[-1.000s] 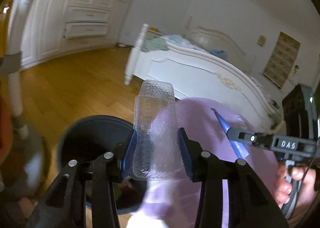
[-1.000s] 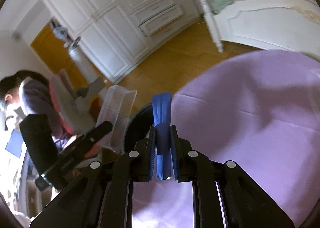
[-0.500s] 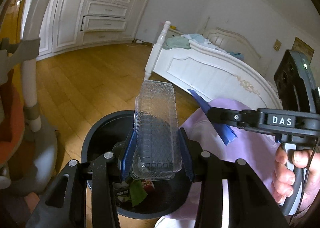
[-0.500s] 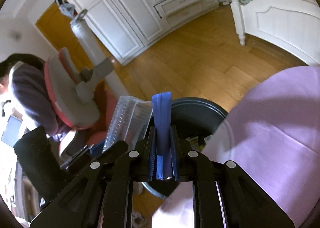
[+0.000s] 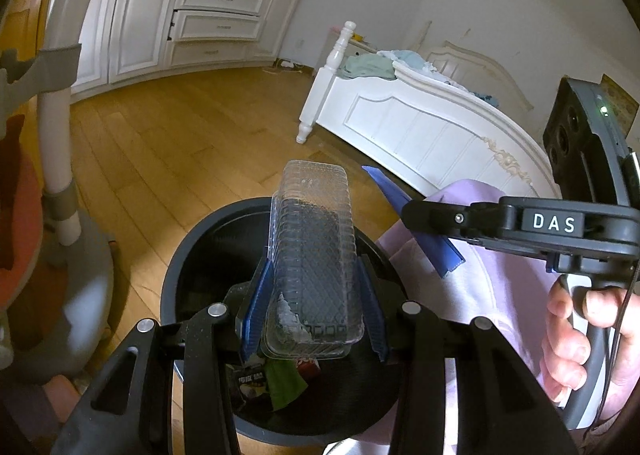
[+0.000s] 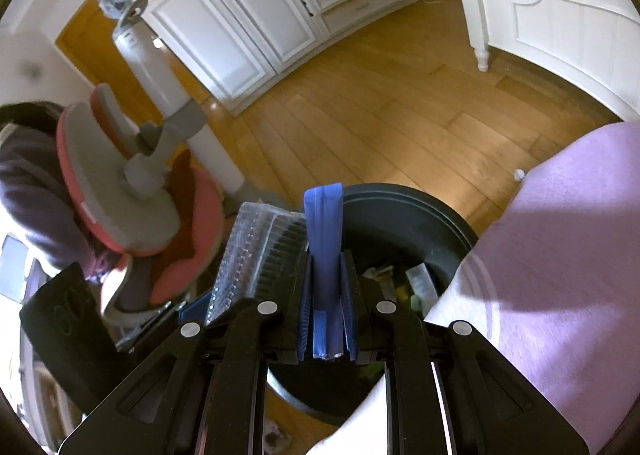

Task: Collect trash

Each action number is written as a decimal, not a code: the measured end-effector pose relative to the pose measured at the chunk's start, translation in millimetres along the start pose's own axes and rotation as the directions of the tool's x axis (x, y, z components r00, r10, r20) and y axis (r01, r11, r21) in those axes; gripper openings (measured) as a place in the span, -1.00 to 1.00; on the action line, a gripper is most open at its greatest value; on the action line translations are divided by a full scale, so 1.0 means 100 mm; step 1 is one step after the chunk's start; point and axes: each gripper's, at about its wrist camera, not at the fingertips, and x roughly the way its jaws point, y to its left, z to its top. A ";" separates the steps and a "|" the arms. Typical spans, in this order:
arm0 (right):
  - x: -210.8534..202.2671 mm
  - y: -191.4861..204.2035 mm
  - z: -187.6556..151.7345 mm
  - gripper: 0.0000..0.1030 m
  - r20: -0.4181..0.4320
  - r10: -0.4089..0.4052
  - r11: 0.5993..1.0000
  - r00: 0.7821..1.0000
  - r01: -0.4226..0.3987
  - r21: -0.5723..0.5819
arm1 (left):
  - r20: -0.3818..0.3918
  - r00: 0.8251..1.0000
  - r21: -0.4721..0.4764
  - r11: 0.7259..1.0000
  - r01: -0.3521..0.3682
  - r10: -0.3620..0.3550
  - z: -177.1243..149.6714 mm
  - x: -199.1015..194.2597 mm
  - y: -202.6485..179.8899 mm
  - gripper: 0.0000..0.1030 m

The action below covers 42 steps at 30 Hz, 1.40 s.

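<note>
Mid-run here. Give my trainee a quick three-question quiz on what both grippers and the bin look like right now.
1. True or false: the left gripper is shut on a clear tray.
2. What does the right gripper hold? A) blue wrapper B) bottle C) nothing
3. Fill in: both items hang over the black ____.

Key: 1 true; 2 A; 3 bin, which already holds trash.

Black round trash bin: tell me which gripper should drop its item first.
Left. The left gripper holds the clear plastic clamshell container directly over the bin; the right gripper's blue strip hangs nearer the rim.
</note>
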 end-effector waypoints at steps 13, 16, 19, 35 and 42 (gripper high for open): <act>-0.23 -0.16 0.00 0.37 0.076 0.011 0.998 0.997 -0.015 0.059 | 0.000 0.999 0.041 0.998 -0.042 0.042 0.04 -0.05 -0.19 0.58; -0.48 -0.26 -0.09 0.37 0.120 0.017 0.996 0.993 -0.027 0.080 | 0.004 1.000 0.088 0.996 -0.017 0.016 0.05 -0.11 -0.41 0.68; -0.80 -0.38 -0.24 0.38 0.173 0.003 0.996 0.985 -0.019 0.091 | 0.031 0.999 0.146 0.989 0.024 -0.028 0.05 -0.23 -0.73 0.81; -2.84 -1.30 -1.81 0.90 0.510 -0.596 0.799 0.620 0.521 0.300 | 0.023 0.986 0.464 0.876 0.135 -0.164 -0.47 -0.18 -2.83 0.90; -3.04 -1.63 -2.26 0.90 0.550 -0.689 0.717 0.472 0.556 0.420 | 0.072 0.990 0.518 0.853 0.069 -0.124 -0.70 -0.01 -3.17 0.90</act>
